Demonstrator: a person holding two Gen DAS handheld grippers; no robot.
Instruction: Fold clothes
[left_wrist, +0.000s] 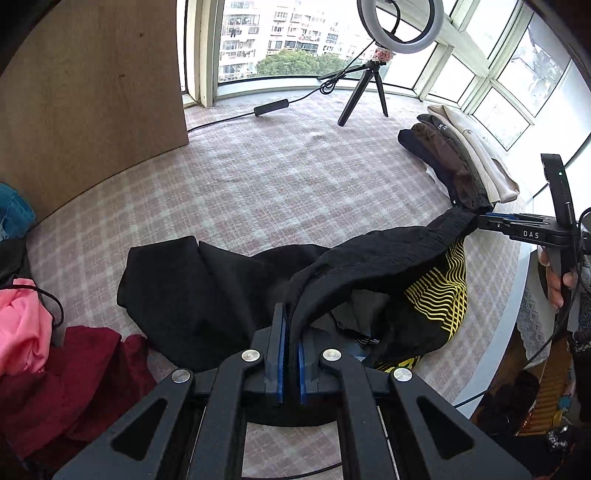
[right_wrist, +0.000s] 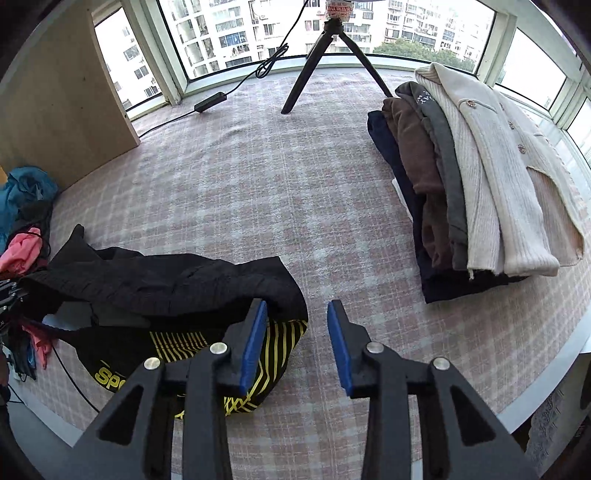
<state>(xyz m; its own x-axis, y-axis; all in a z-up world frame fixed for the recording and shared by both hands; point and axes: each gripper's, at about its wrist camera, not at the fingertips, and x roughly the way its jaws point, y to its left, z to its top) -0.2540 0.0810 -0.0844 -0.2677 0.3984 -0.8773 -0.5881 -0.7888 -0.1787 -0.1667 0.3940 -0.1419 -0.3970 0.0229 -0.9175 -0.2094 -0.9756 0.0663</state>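
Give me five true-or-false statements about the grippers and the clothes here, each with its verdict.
1. The left gripper is shut on the black garment. True.
2. The right gripper grips cloth. False: it is open, with nothing between its pads.
3. The black garment bears a yellow print. True.
4. The cream cardigan lies at the bottom of the folded stack. False: it lies on top.
5. The pink garment lies on the folded stack. False: it lies in the unfolded heap at the left.
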